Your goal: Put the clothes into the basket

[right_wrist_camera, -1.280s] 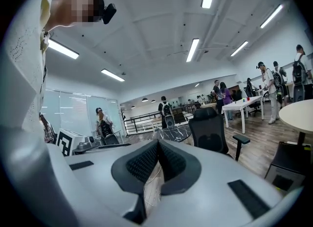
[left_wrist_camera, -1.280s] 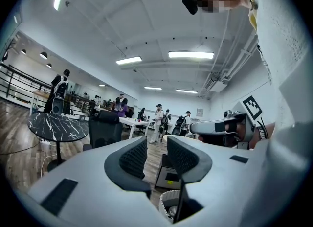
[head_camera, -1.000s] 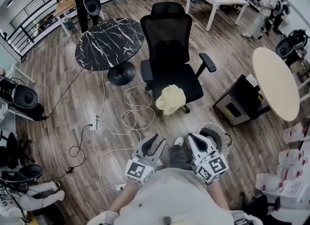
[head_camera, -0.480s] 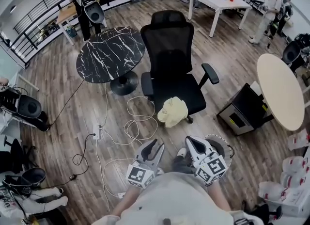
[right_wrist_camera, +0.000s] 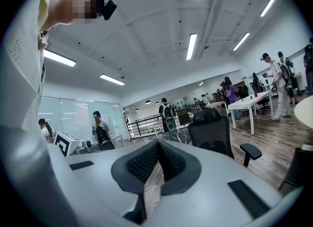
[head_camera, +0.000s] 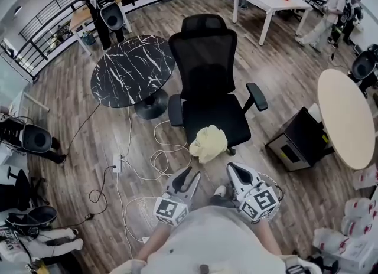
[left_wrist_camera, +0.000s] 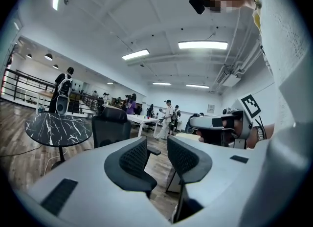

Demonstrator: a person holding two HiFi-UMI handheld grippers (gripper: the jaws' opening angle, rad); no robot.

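Step in hand: the approach, as I judge it; nothing has been picked up yet.
Clothes: one pale yellow garment [head_camera: 208, 143] lies bunched on the front edge of the black office chair [head_camera: 212, 90] seat and hangs partly over it. It is at 12 o'clock from both grippers, near but apart.
Basket: the basket [head_camera: 274, 182] stands on the floor at about 3 o'clock of the right gripper. Only a bit of its pale rim shows; the rest is hidden.
Left gripper [left_wrist_camera: 156, 147]: jaws partly apart, with nothing between them.
Right gripper [right_wrist_camera: 157, 147]: pads meet at the tips and grip nothing.
Next move: probably reach toward 12 o'clock and close on a thick fold of the garment. The right gripper would first have to spread its jaws. Then swing the garment round to 3 o'clock, over the basket.
Watch for: white cables [head_camera: 159, 149] looped on the floor at 10 o'clock.
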